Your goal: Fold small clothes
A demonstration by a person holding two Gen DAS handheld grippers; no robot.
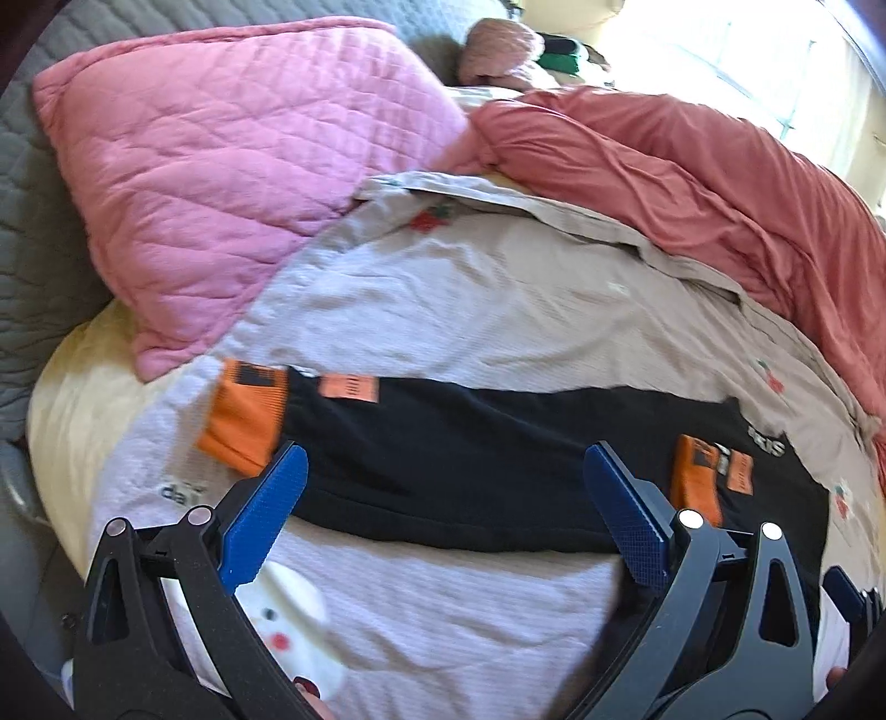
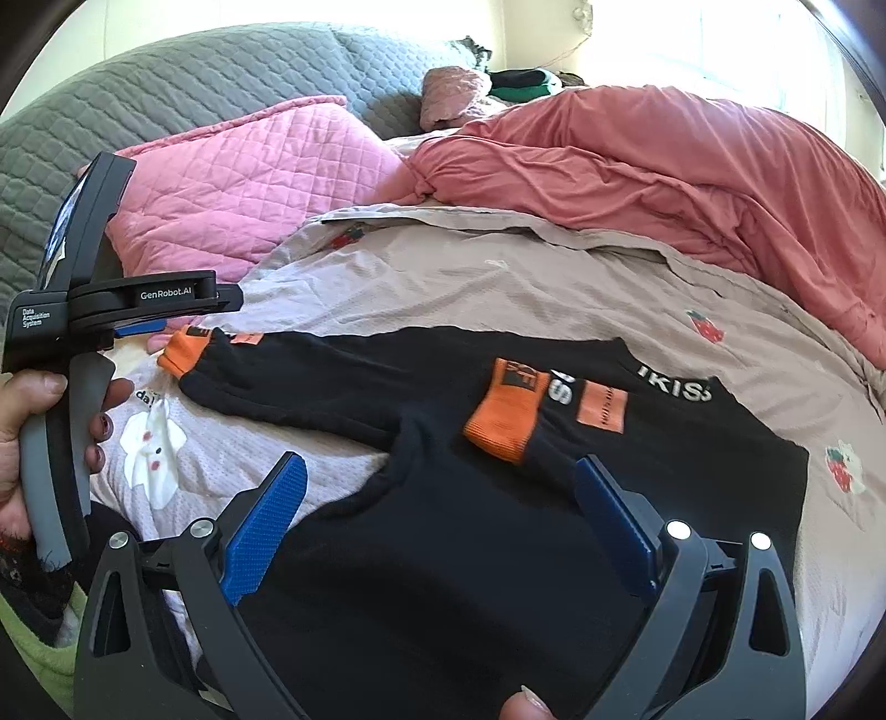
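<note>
A bedroom in a home is shown. A bed (image 2: 498, 288) is covered with a beige sheet printed with strawberries. Behind the bed a grey quilted headboard (image 2: 194, 83) is seen, and a pink quilted pillow (image 2: 249, 183) is leaned against it. A crumpled coral blanket (image 2: 692, 166) is laid on the bed beside the pillow. Daylight is let in through a window (image 2: 747, 44) beyond the blanket.
</note>
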